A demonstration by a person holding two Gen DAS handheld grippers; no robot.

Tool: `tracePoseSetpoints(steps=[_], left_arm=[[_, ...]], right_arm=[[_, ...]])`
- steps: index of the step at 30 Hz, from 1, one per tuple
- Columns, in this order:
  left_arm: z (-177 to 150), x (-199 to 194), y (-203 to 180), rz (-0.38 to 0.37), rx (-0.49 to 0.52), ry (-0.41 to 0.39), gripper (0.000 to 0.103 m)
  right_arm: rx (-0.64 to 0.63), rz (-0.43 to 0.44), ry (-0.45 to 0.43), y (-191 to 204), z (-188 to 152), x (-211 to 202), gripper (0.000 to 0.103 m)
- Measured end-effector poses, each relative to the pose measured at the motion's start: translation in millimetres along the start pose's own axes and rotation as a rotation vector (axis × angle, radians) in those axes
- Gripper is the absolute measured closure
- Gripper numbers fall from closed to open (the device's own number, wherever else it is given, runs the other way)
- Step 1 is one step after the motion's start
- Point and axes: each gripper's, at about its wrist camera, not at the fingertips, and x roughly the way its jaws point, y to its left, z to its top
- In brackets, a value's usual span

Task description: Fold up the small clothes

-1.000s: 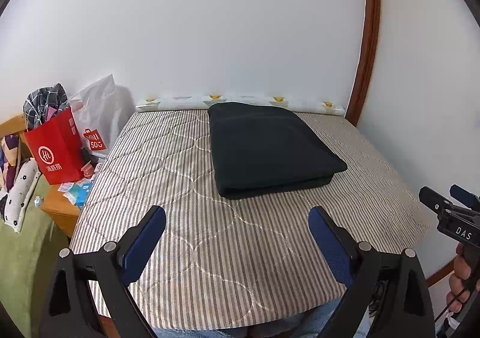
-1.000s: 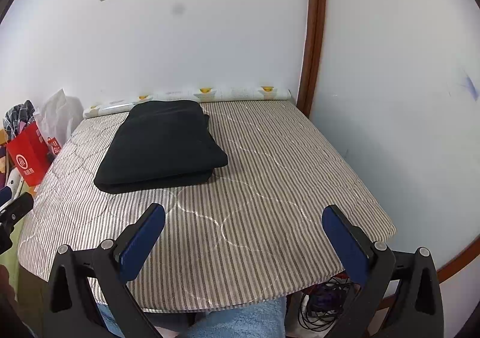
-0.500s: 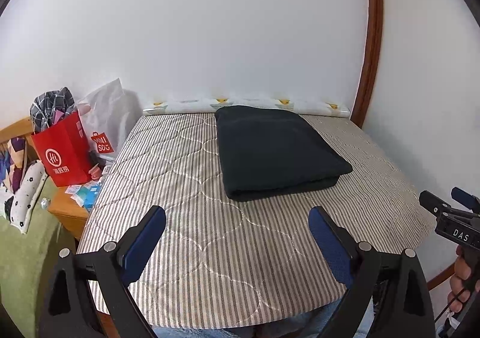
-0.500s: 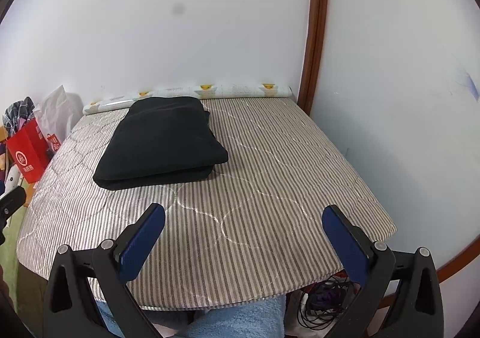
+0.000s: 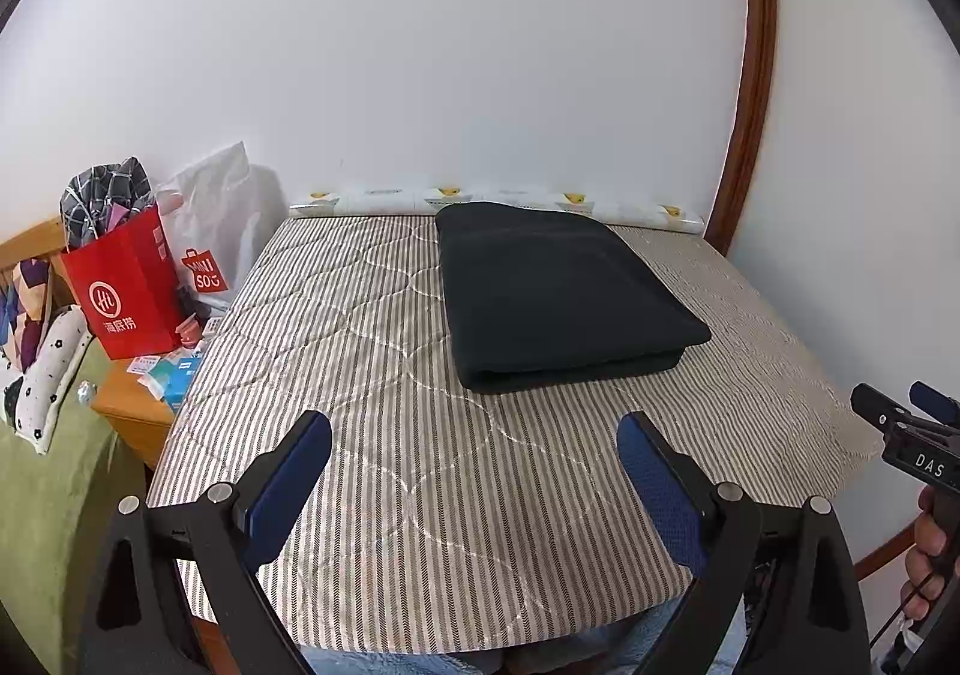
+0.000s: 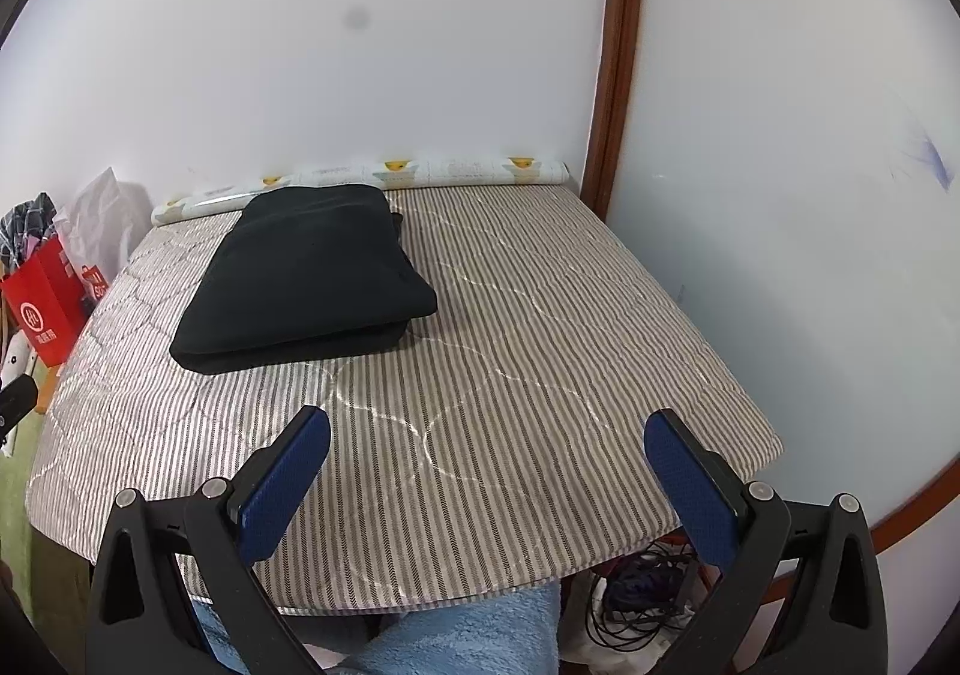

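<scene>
A dark folded garment (image 5: 558, 291) lies flat on the striped quilted table cover (image 5: 372, 351), towards the back. It also shows in the right wrist view (image 6: 312, 279), at the back left of the cover (image 6: 540, 351). My left gripper (image 5: 474, 435) is open and empty, held above the front edge, well short of the garment. My right gripper (image 6: 486, 435) is open and empty, also at the front edge. The right gripper's tip (image 5: 900, 423) shows at the far right of the left wrist view.
A rolled patterned sheet (image 5: 498, 198) lies along the back wall. A red paper bag (image 5: 120, 291) and a white plastic bag (image 5: 216, 219) stand on a wooden cabinet (image 5: 132, 411) at the left. Walls close the back and right. Cables (image 6: 636, 597) lie on the floor.
Both grippers have pulled back and tilted a little, so the table and garment sit lower and farther right in the left wrist view. The garment has not moved. Both stay open.
</scene>
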Motion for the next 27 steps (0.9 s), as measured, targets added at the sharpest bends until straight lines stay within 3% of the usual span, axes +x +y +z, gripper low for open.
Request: tracePoseSetpoints(steps=[27], left_arm=[[0, 1, -6, 0.003, 0.018, 0.011, 0.007]], right_arm=[[0.022, 0.006, -0.02, -12, 1, -5, 0.0]])
